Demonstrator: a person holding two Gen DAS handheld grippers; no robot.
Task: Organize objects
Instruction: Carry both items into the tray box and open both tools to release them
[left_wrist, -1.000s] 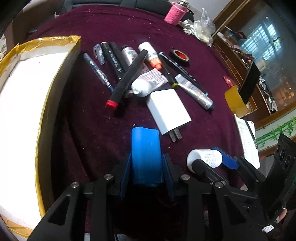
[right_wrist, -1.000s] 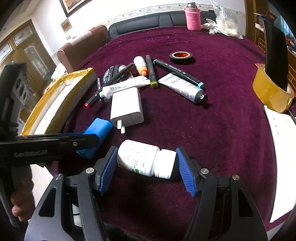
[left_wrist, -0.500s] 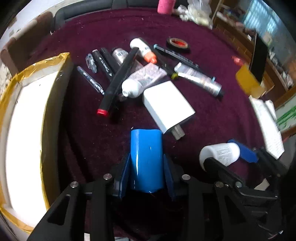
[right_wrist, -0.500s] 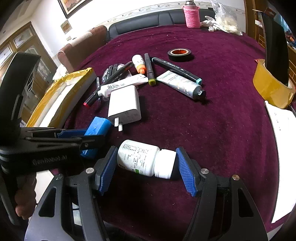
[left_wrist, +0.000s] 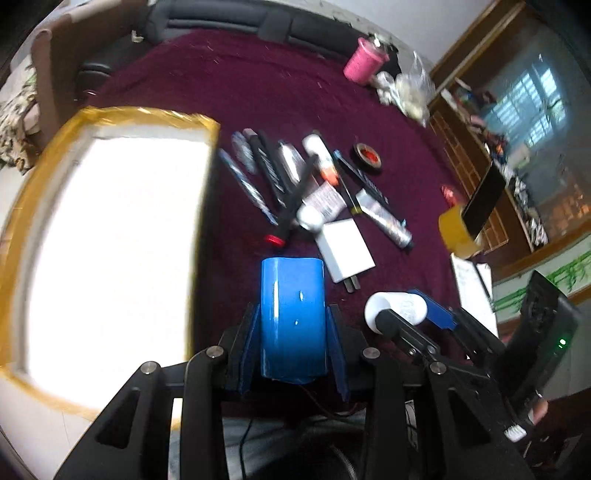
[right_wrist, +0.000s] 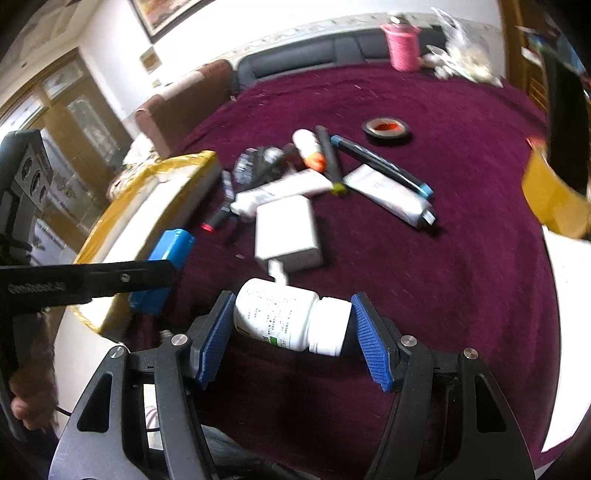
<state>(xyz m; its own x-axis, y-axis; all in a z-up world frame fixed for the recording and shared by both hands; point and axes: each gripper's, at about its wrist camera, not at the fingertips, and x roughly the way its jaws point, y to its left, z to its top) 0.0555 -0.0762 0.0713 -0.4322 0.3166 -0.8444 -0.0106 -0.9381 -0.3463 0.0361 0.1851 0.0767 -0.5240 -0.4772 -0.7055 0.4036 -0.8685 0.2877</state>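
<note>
Holding item one, a glossy blue cylinder (left_wrist: 292, 317) of smooth plastic, the left gripper (left_wrist: 293, 332) pinches it by its sides between blue ribbed pads; compared with a second ago it rides higher and closer to the box (left_wrist: 110, 236), whose white interior now fills more of the left wrist view. Item two, a white plastic pill bottle (right_wrist: 291, 319) with printed label and ridged cap, lies crosswise, clamped end to end in the right gripper (right_wrist: 291, 332), lifted only slightly. Judgement: both items are picked, with deposit into the box likely next. Box: shallow, rectangular, rim wrapped in yellow tape, at the tabletop's left edge. Remaining stock mid-tabletop on plum velvety cloth (right_wrist: 461, 258): white boxy charger (right_wrist: 288, 230), pens and markers (left_wrist: 266, 173), silver tube (right_wrist: 388, 195), black tape roll (right_wrist: 386, 127).
</note>
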